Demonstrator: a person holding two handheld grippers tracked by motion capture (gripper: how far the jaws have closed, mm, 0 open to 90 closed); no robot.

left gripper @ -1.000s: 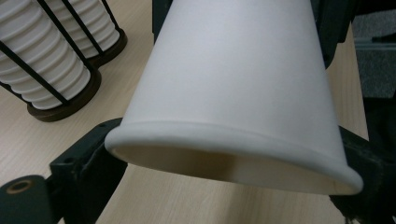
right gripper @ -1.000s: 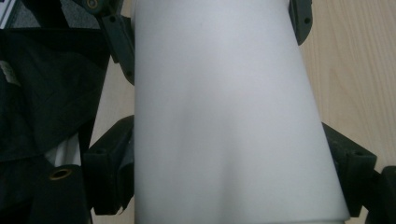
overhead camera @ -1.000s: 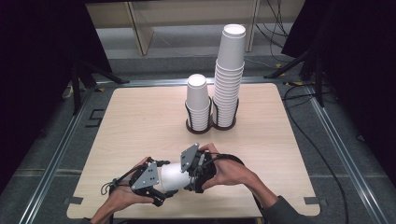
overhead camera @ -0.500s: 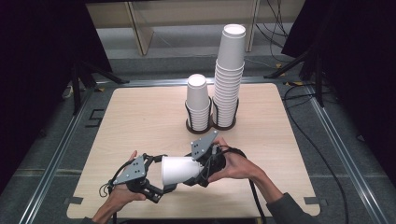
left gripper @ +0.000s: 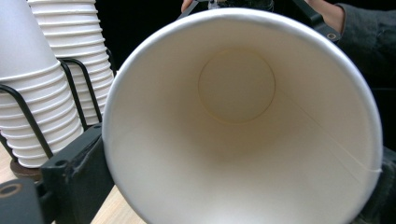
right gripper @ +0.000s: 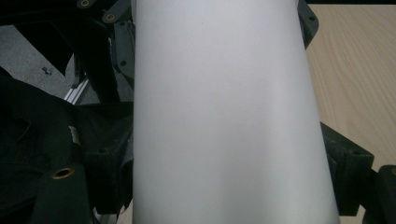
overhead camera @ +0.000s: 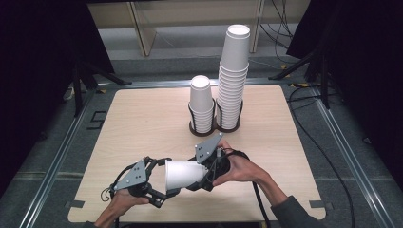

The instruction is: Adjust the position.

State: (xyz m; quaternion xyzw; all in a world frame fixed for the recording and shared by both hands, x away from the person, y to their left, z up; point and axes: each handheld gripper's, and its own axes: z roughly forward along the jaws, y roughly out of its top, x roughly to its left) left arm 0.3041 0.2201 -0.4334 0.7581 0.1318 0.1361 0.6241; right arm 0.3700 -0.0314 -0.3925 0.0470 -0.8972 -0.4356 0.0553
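Low in the centre of the high view, a white paper cup (overhead camera: 184, 173) lies sideways above the table (overhead camera: 142, 118) between both grippers. The right gripper (overhead camera: 205, 176) grasps its narrow end. The left gripper (overhead camera: 164, 187) has its jaws at the cup's wide rim and they have just been closing; whether they press on it cannot be told.

No text, label, brand or number can be read anywhere.
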